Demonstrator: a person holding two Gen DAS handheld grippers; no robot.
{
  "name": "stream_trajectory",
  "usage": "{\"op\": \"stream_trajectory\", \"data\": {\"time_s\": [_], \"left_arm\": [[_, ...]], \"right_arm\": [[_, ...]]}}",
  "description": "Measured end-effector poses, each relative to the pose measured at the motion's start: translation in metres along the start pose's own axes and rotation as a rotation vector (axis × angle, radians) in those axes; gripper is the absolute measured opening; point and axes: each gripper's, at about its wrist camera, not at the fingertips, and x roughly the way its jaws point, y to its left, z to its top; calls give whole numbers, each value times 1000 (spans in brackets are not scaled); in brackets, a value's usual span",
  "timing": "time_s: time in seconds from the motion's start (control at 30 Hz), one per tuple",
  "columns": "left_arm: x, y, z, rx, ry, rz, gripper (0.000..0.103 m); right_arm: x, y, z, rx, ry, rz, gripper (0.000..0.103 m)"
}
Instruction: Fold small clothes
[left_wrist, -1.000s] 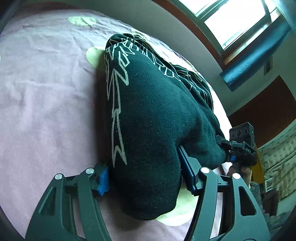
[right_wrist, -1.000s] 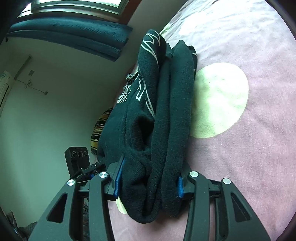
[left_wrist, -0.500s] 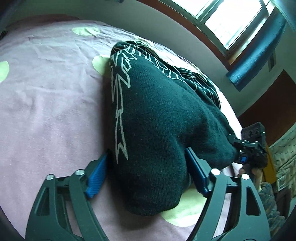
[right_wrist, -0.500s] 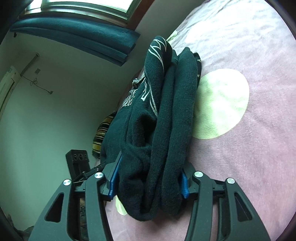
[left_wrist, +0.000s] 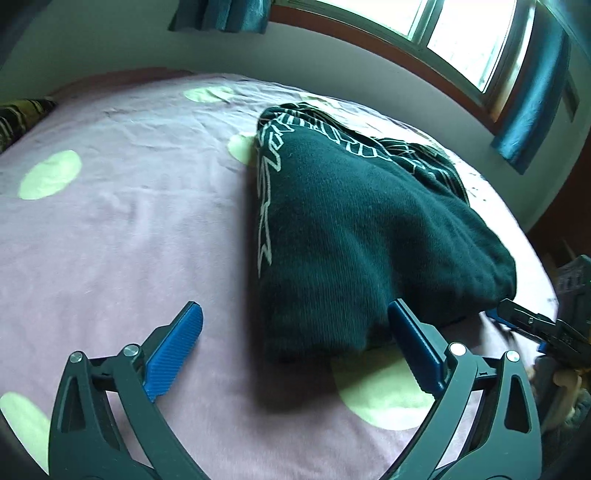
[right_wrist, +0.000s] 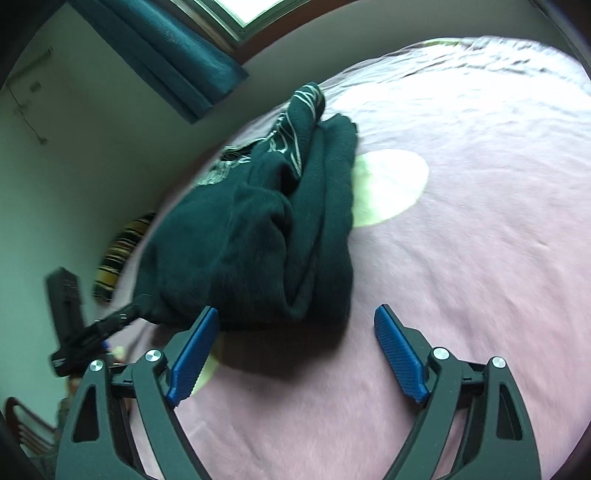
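light: daylight from window (left_wrist: 454, 33), blown out | shadow: soft, under garment (left_wrist: 354, 236) on bed (left_wrist: 129, 240) | blur: motion, right view | edges: fisheye bend, dark corners

Folded dark garment (right_wrist: 280, 236) on pink bedspread (right_wrist: 480, 258)

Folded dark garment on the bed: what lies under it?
The dark garment rests on the pink bedspread; pale green dots poke out at its edges. Its own lower layers show only as edges; anything between them is covered.
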Motion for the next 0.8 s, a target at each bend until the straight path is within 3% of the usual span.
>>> {"op": "stream_trajectory", "data": {"time_s": [0.2,0.47,0.8], "left_arm": [[-11,-4,-10,-13,-10,90,101],[-30,-11,-20,6,-41,205,101],[-44,-19,-22,18,-86,254,101]], "right_arm": [[-3,17,-10,-67,-22,-209,85],[-8,34,-15,-135,-81,-377,85],[-13,60,-24,-242,-142,-440,85]]}}
